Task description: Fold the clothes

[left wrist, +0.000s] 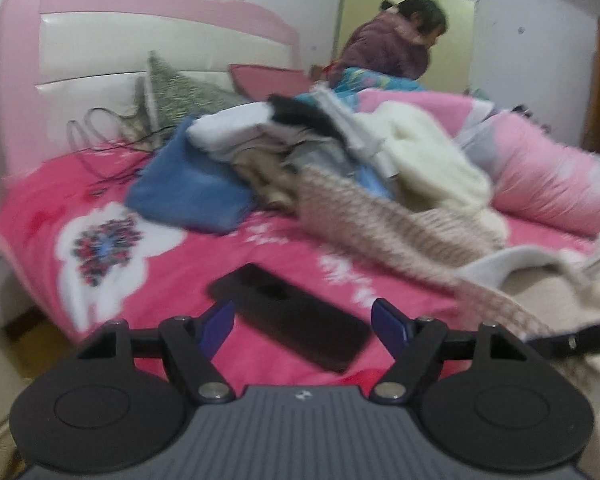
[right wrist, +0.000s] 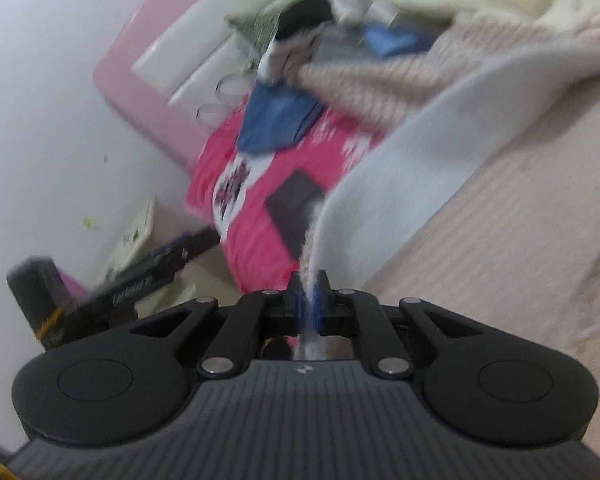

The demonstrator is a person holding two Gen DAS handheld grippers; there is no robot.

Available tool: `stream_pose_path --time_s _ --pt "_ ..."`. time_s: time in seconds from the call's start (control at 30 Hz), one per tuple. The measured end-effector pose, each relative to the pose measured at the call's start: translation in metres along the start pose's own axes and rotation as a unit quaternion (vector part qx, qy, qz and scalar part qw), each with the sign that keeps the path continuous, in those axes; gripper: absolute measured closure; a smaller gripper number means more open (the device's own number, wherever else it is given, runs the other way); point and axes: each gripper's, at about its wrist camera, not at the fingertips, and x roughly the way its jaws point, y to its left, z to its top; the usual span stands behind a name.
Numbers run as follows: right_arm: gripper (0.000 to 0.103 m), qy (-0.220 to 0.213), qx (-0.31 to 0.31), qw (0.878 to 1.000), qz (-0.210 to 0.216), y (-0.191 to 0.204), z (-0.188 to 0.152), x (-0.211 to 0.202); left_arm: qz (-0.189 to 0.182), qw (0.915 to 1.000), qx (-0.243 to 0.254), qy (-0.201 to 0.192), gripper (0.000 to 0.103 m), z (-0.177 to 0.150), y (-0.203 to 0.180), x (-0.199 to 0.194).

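A beige knit garment [left wrist: 400, 228] stretches from the clothes pile [left wrist: 300, 148] across the pink bed to the right; it also shows in the right wrist view [right wrist: 500, 200], with a pale lining edge [right wrist: 404, 152]. My right gripper [right wrist: 309, 300] is shut on that garment's edge and holds it taut. My left gripper [left wrist: 304, 326] is open and empty, low over the bed just above a black phone [left wrist: 292, 316]. Both views are blurred.
The pile holds a blue garment [left wrist: 188, 188], white [left wrist: 228, 124] and cream [left wrist: 432, 152] clothes. A pink duvet [left wrist: 548, 176] lies at the right. Cables [left wrist: 104, 140] lie near the pink headboard [left wrist: 100, 20]. A person [left wrist: 396, 44] sits behind the bed. Boxes [right wrist: 100, 292] stand on the floor.
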Motion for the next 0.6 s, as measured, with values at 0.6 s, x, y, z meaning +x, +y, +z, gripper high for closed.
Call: stream_pose_path --time_s 0.6 --pt "0.1 -0.194 0.244 0.948 -0.057 -0.13 -0.166 -0.202 -0.215 0.9691 0.069 0.099 0.023 -0.069 -0.086 -0.019"
